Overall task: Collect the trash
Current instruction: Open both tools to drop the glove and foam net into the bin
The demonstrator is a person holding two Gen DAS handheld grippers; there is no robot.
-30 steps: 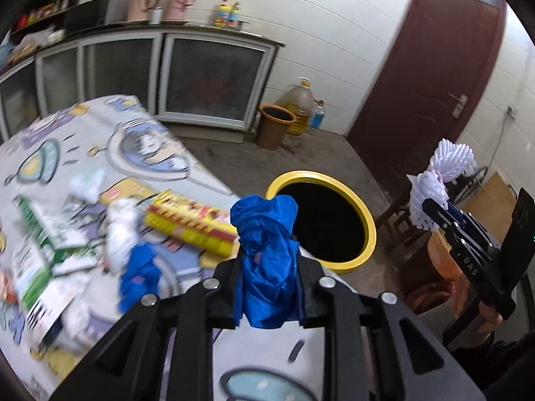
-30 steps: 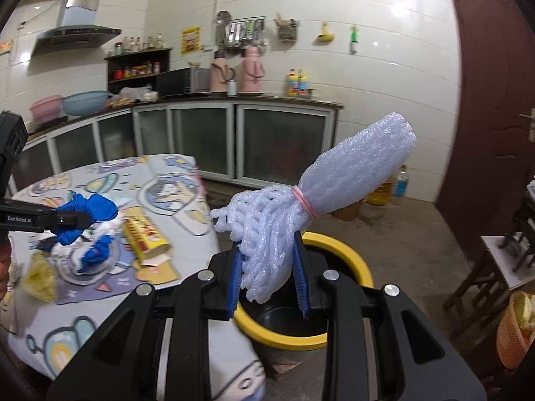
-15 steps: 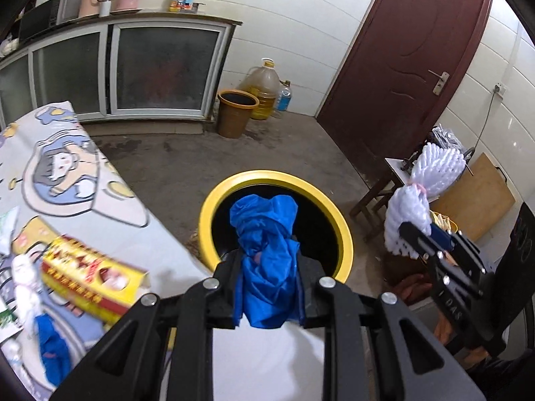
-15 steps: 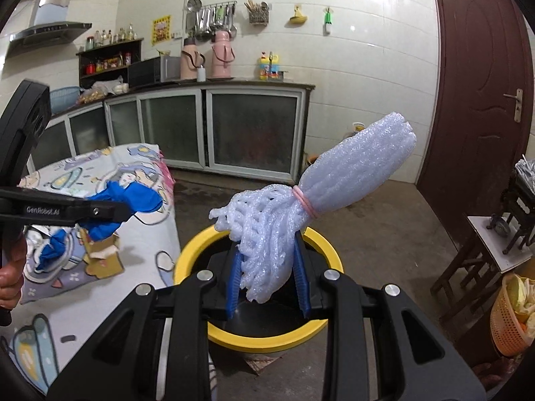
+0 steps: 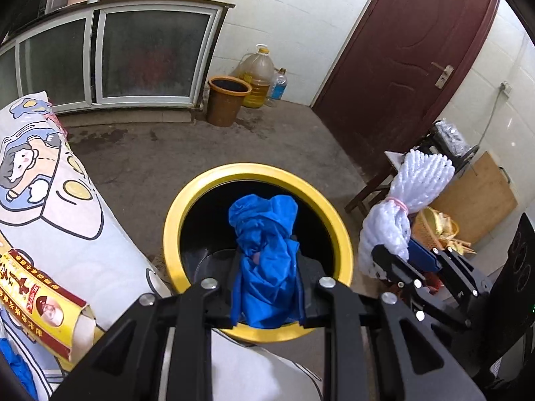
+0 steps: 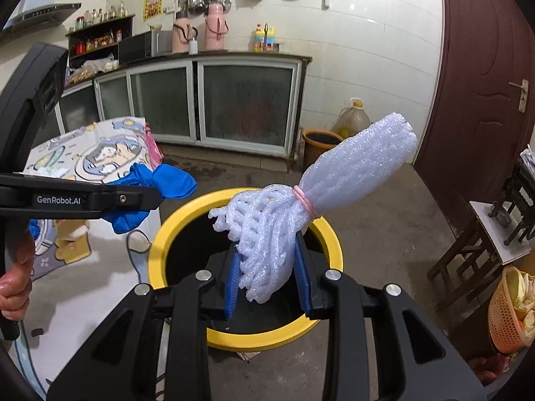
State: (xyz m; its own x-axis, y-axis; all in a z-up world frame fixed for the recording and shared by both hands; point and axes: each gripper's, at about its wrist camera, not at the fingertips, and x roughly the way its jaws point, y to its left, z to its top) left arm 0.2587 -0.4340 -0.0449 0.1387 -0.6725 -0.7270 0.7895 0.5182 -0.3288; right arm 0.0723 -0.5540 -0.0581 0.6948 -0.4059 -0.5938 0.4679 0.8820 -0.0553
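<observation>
1. Blue crumpled plastic (image 5: 267,260) is clamped tight in the left gripper (image 5: 267,300), its jaws squeezed fully together on the wad. A second ago that wad hung over the littered table — now it hangs over the dark mouth of the yellow-rimmed bin (image 5: 341,234).
2. White foam netting (image 6: 301,214), tied with a pink band, sits pinched between the blue pads (image 6: 232,280) of the right gripper (image 6: 267,280); the jaws are narrow but not fully together, and the net is held. It too has come forward and down, from beside the bin to above its opening.
3. Both pieces are carried, neither yet dropped — the bin looks nearly empty inside.
4. Judged from this, the carry is done and release is the step in hand.
5. Left on the cartoon-print tablecloth (image 5: 50,200): a red-and-yellow carton (image 5: 36,304), so more collecting remains.
</observation>
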